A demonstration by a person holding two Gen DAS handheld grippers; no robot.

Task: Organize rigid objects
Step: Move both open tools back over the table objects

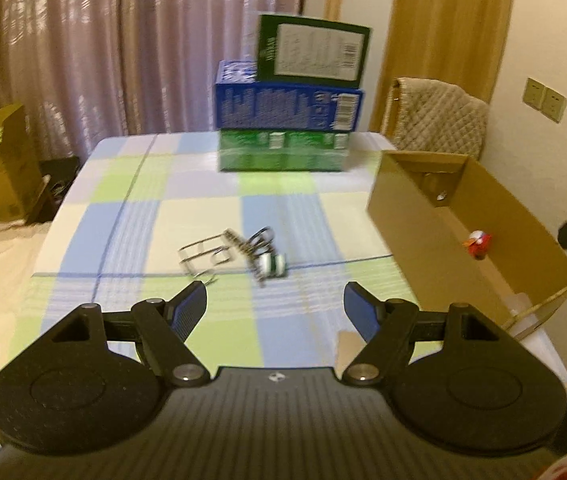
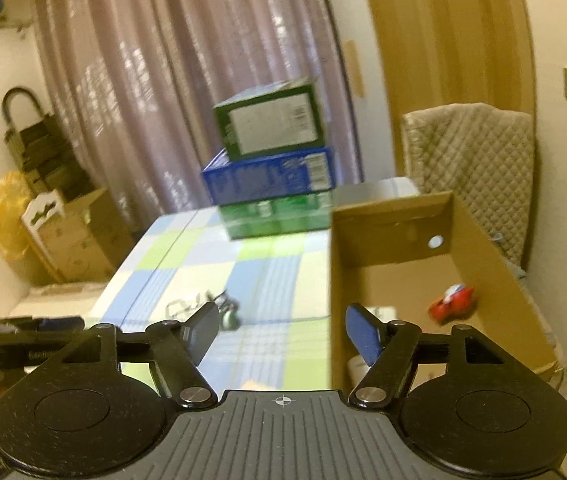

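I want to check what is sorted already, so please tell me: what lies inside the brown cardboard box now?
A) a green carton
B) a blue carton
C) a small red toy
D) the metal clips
C: a small red toy lies on the floor of the cardboard box, also seen from the right wrist; the metal clips lie outside on the checked tablecloth.
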